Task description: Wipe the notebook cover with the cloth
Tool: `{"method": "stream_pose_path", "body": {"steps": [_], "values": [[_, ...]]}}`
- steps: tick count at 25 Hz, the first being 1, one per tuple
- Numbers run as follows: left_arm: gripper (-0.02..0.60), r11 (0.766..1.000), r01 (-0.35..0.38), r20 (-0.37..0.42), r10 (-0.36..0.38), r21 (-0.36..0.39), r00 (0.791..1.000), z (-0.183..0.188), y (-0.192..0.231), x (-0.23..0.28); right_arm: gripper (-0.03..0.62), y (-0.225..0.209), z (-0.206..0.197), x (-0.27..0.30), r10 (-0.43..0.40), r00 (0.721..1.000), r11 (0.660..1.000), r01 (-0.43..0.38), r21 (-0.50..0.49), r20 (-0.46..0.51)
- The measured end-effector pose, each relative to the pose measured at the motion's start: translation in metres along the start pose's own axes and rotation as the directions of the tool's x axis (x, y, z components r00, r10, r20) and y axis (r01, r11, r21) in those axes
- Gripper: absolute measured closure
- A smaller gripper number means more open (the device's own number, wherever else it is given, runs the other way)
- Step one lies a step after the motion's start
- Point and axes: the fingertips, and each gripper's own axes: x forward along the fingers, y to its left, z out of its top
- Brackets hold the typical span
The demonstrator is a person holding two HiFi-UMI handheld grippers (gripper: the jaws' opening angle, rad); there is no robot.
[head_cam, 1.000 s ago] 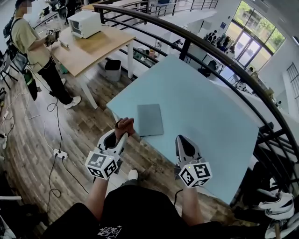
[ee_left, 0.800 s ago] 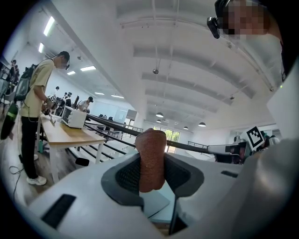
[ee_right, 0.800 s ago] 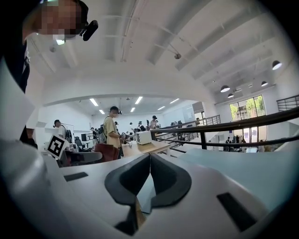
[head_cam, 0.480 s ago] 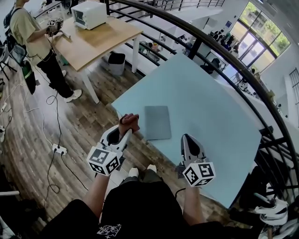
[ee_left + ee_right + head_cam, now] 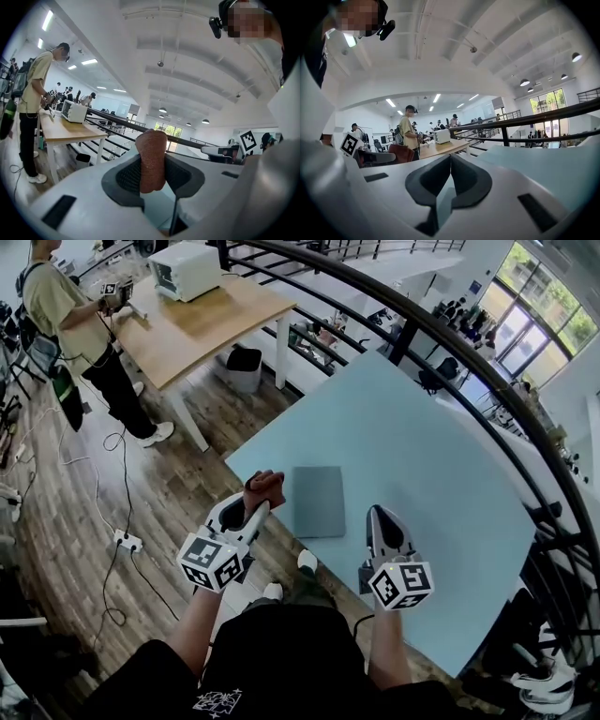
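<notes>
A grey notebook (image 5: 319,501) lies flat near the front left corner of the pale blue table (image 5: 422,456). My left gripper (image 5: 259,498) is shut on a reddish-brown cloth (image 5: 264,488), held off the table's left edge, just left of the notebook. In the left gripper view the cloth (image 5: 153,159) stands upright between the jaws. My right gripper (image 5: 379,519) hovers shut with nothing in it over the table's front edge, right of the notebook; its jaws meet in the right gripper view (image 5: 450,176).
A wooden table (image 5: 192,320) with a white box (image 5: 187,268) stands at the far left, and a person (image 5: 70,324) stands beside it. A dark railing (image 5: 450,343) runs behind the blue table. Cables and a power strip (image 5: 124,540) lie on the wood floor.
The view has shifted, so the table and notebook sit slightly lower and further right. Both grippers keep the same pose, and the left one still holds the cloth.
</notes>
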Motion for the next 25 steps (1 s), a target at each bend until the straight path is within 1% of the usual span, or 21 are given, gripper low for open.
{"method": "stream_pose_path", "body": {"steps": [3, 6, 9, 12, 14, 20, 25], "values": [[0.449, 1.000, 0.008, -0.008, -0.008, -0.019, 1.000, 0.001, 0.000, 0.027, 0.586, -0.017, 0.003, 0.019, 0.011, 1.000, 1.000, -0.011, -0.004, -0.006], [0.449, 0.999, 0.024, -0.036, -0.025, -0.047, 0.999, -0.005, -0.004, 0.055, 0.586, -0.033, -0.001, 0.035, 0.026, 0.999, 1.000, -0.026, 0.002, -0.026], [0.449, 0.996, 0.032, -0.067, -0.037, -0.080, 0.997, -0.014, -0.007, 0.083, 0.586, -0.048, -0.011, 0.053, 0.050, 0.998, 0.998, -0.049, 0.027, -0.050], [0.449, 0.991, 0.033, -0.108, -0.047, -0.130, 0.993, -0.028, -0.008, 0.110, 0.586, -0.061, -0.022, 0.069, 0.078, 0.994, 0.996, -0.073, 0.060, -0.081], [0.449, 0.986, 0.032, -0.144, -0.056, -0.161, 0.988, -0.041, -0.010, 0.126, 0.586, -0.069, -0.032, 0.077, 0.094, 0.990, 0.993, -0.085, 0.084, -0.105], [0.449, 0.978, 0.029, -0.241, -0.079, -0.206, 0.967, -0.080, -0.019, 0.183, 0.586, -0.102, -0.067, 0.103, 0.121, 0.975, 0.985, -0.095, 0.145, -0.184], [0.449, 0.977, 0.018, -0.295, -0.082, -0.212, 0.952, -0.104, -0.025, 0.216, 0.586, -0.125, -0.090, 0.116, 0.134, 0.966, 0.978, -0.093, 0.186, -0.219]]}}
